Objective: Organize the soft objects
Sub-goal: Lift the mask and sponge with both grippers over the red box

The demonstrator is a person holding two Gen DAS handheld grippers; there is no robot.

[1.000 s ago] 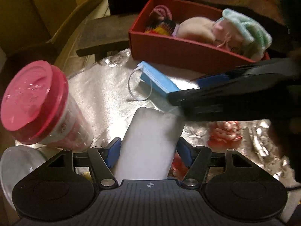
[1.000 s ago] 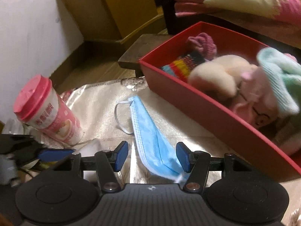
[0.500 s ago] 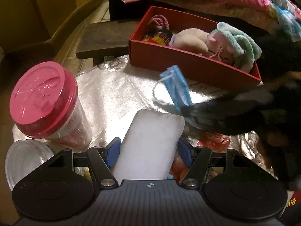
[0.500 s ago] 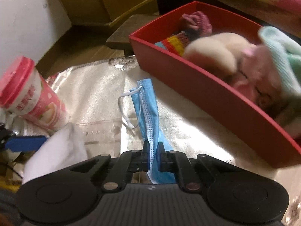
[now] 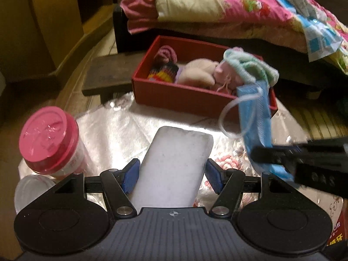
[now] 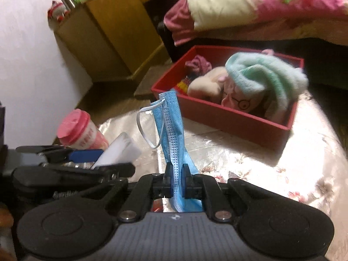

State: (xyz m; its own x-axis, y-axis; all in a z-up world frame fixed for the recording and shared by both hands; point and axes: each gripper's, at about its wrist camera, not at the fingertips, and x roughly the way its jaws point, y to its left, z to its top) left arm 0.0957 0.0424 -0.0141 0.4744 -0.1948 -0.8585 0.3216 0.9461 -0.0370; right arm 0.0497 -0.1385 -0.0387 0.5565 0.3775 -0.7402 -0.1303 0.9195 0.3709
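Open red rectangular cardboard box (image 5: 174,96) (image 6: 230,120) sits on bench under shiny silver floral cover (image 5: 117,128) (image 6: 250,158). Inside: mint-green knitted fabric (image 5: 250,66) (image 6: 265,76) on top of pink plush toy with drawn glasses (image 6: 235,100), beige plush piece (image 5: 199,72) (image 6: 206,82), rainbow-striped knit item (image 5: 163,72), pink knitted roll (image 5: 166,53) (image 6: 199,62) at far end. Right hand-held gripper (image 6: 175,173) clenched on pleated blue disposable face mask (image 6: 171,134) (image 5: 255,117) with white ear loop, held up off the bench, just short of the box. Left hand-held gripper (image 5: 172,173) has white rounded soft foam block (image 5: 174,167) (image 6: 118,152) between its blue pads; contact not clear, cannot tell if gripped. Pink-lidded plastic cup (image 5: 50,139) (image 6: 80,133) stands left of block, lid on, contents unclear.
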